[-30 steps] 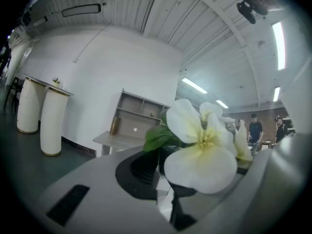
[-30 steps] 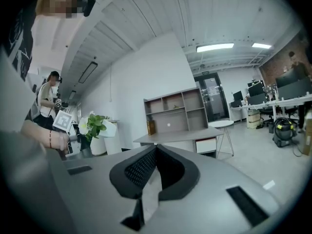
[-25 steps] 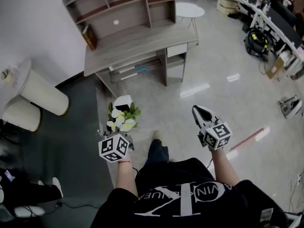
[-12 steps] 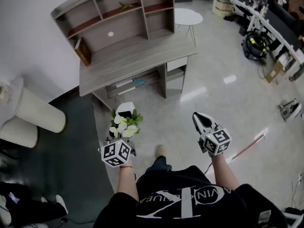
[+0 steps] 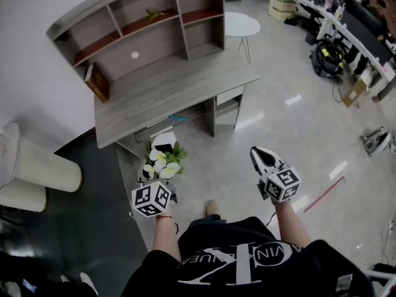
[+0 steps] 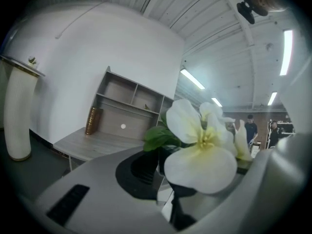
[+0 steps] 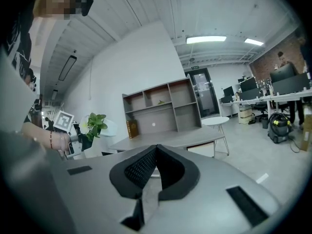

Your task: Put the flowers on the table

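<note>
1 grip carries everything: your left tool (image 5: 162, 147) clamps the flowers (image 5: 162, 164), so a jolt could drop them short of the table (image 5: 161, 94). Your right tool (image 5: 260, 150) is closed, empty.

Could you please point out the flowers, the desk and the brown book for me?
flowers (image 5: 159, 159), head view, on a white bloom.
desk (image 5: 173, 91), head view, on its bare top.
brown book (image 5: 97, 82), head view, on its visible side.

- I'm seeing smooth, waxy-looking white petals and glossy green leaves on the flowers (image 6: 202, 150).
- I'm reading the table (image 5: 167, 94) as matt grey wood grain.
- The floor (image 5: 291, 129) is gleaming, pale and polished, throwing back the lights.
- The right gripper (image 7: 155, 152) is showing matt grey plastic, with black ribbed pads (image 7: 139, 169).
</note>
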Available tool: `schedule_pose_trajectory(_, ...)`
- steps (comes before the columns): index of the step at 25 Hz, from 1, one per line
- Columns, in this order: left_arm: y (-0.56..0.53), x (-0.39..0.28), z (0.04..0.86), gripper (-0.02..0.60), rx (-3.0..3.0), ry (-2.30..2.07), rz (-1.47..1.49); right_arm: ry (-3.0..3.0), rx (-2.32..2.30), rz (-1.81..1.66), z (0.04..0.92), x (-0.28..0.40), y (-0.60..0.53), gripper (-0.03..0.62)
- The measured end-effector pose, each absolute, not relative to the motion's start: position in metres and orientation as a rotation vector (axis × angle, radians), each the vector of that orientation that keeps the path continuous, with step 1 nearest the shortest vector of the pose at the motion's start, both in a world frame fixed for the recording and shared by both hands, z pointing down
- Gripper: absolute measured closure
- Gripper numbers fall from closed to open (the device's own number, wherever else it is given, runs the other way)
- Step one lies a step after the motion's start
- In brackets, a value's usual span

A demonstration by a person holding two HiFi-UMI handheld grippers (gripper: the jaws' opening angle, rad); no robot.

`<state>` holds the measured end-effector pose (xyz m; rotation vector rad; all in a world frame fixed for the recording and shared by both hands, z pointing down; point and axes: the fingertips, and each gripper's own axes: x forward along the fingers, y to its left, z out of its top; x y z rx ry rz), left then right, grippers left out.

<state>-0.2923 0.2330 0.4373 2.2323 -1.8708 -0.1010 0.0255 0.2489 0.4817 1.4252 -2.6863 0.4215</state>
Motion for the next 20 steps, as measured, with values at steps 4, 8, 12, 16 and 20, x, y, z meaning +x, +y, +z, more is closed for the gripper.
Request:
schedule_pose_trajectory(4, 0.19, -0.298, 0.441, 0.572, 2.247, -1.839, -0.096, -2.668, 1.476, 0.451, 0.485, 0.022, 0.214, 0.583)
schedule_pose_trajectory(8, 0.154, -0.301, 0.443, 0.572, 2.274, -1.804, -0.096, -2.649, 1.509, 0.437, 0.488, 0.016, 0.186, 0.583)
schedule_pose_trajectory(12, 0.13, -0.293, 0.457, 0.572, 2.276, -1.752, -0.072, -2.623, 1.525, 0.455, 0.495, 0.013, 0.172, 0.583)
schedule_pose_trajectory(16, 0.111, -0.28, 0.474, 0.572, 2.265, -1.697, -0.042, -2.593, 1.555, 0.496, 0.502, 0.022, 0.162, 0.583)
schedule_pose_trajectory(20, 0.088, -0.266, 0.477, 0.572, 2.288, -1.662, -0.013, -2.57, 1.595, 0.532, 0.508, 0.037, 0.145, 0.583)
